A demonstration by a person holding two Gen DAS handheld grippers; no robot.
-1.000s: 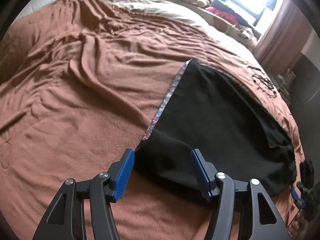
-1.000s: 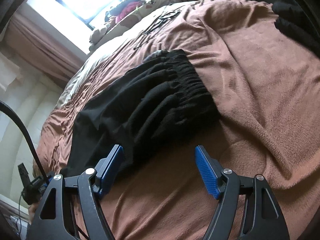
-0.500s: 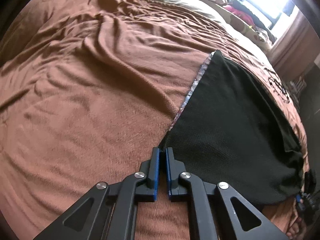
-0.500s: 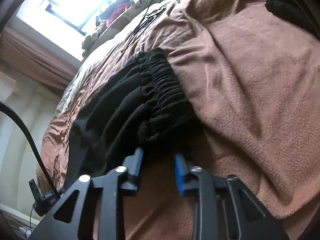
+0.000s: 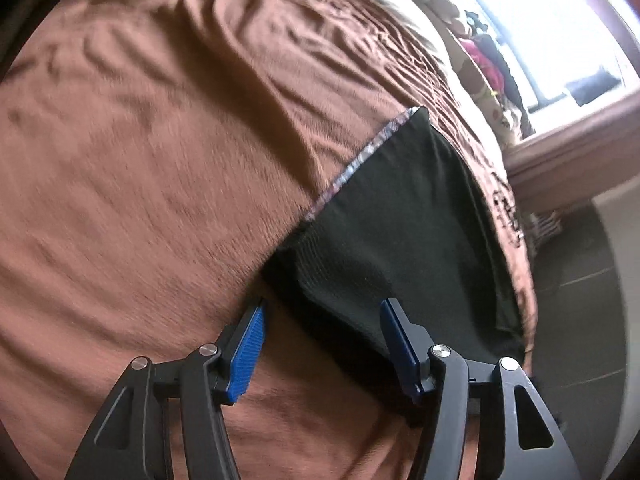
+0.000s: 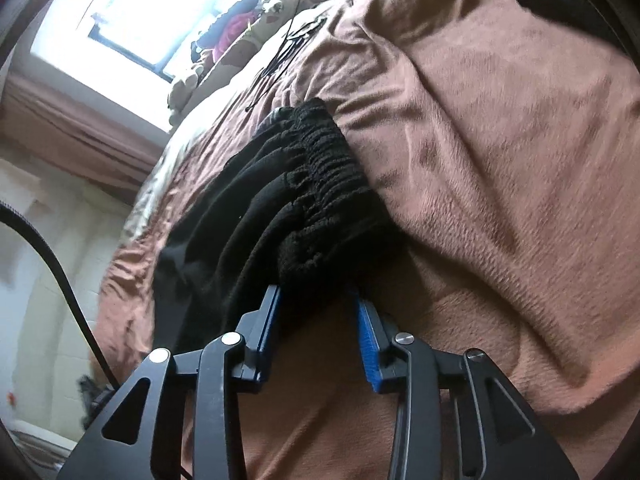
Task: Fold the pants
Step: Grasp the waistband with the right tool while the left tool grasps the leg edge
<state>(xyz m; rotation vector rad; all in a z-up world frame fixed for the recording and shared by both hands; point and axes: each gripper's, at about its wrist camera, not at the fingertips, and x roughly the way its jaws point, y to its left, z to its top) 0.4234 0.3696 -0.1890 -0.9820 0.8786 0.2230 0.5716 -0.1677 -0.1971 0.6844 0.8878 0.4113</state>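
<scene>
Your left gripper point(image 5: 322, 316) sits low in the left wrist frame with its jaws apart and opening. The near hem corner of the black pants point(image 5: 404, 240) lies between the blue pads point(image 5: 246, 354), but neither pad presses on the cloth. From there the pants run up and right toward the centre right of the frame, flat on the brown blanket point(image 5: 160, 168). A patterned trim strip point(image 5: 362, 160) edges their left side.

Your right gripper point(image 6: 316, 312) sits low centre in the right wrist frame, jaws narrower and also opening. The gathered elastic waistband point(image 6: 320, 176) bunches down into the gap; the cloth touches the left pad, while the right pad looks just clear of it, though shadow makes that hard to judge. The pants spread from the waistband toward the centre left of the frame.

A bright window point(image 6: 152, 16) fills the upper left there, with stuffed toys point(image 6: 276, 0) along the sill. A black cable point(image 6: 60, 276) crosses the left edge.
</scene>
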